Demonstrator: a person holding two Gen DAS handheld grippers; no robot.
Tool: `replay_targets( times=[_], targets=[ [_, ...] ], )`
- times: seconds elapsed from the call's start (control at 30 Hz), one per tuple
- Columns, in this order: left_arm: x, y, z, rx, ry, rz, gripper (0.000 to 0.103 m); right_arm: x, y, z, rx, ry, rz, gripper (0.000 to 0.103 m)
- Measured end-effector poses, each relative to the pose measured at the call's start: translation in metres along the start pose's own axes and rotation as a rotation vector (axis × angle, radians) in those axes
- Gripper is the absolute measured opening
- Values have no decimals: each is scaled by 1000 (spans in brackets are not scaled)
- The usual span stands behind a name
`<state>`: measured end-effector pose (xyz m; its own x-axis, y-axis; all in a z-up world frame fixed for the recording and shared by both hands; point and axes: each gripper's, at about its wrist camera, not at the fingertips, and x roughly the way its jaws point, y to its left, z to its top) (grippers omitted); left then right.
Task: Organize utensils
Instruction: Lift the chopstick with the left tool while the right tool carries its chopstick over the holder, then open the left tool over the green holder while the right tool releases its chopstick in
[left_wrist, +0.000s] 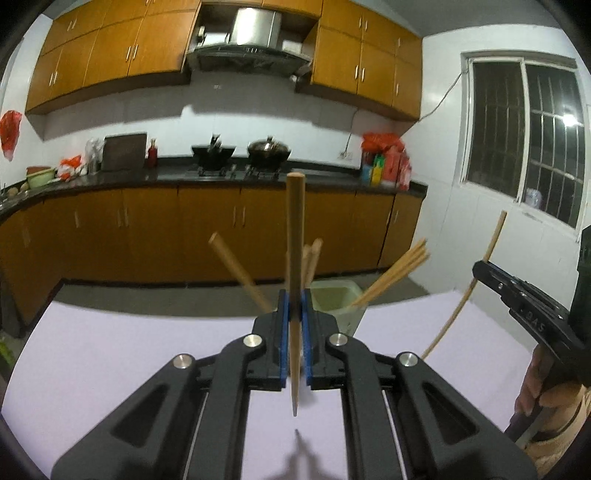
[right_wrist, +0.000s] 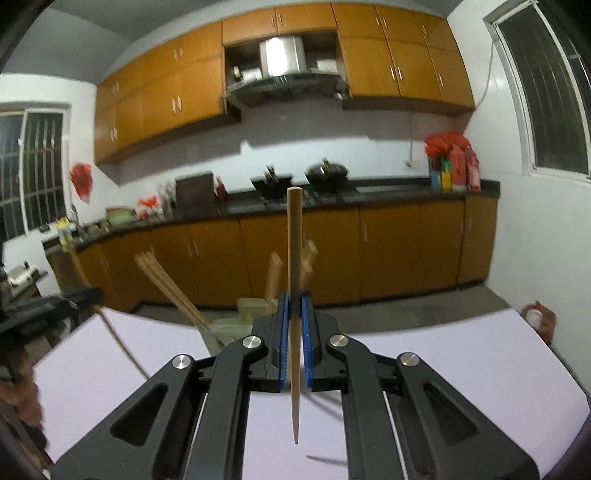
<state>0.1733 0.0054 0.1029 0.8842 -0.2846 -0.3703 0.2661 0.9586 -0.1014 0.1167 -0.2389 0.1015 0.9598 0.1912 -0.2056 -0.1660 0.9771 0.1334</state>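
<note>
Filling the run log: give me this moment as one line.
left tongs: shut on chopstick | right tongs: shut on second chopstick | holder: several chopsticks inside | both held upright above table

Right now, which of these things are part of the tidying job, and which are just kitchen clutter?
Part of the job:
- left gripper, shut on a chopstick
- right gripper, shut on another chopstick
- green holder with chopsticks standing in it

Just lying about:
- woks on the stove
- red bags on the counter
- cutting board
</note>
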Motion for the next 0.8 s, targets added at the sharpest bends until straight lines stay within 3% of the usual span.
replay_targets(
  times=[0.23,0.43,0.8],
  targets=[
    [8,-27,54,-21,-179,-22,7,6,16,46,20,-202,54,7],
    [30,-30,77,-16,-267,35,7,45,17,46,23,-229,40,7],
    [85,-18,51,-39,-161,29,8,81,13,11,18,-94,38,8]
  ],
)
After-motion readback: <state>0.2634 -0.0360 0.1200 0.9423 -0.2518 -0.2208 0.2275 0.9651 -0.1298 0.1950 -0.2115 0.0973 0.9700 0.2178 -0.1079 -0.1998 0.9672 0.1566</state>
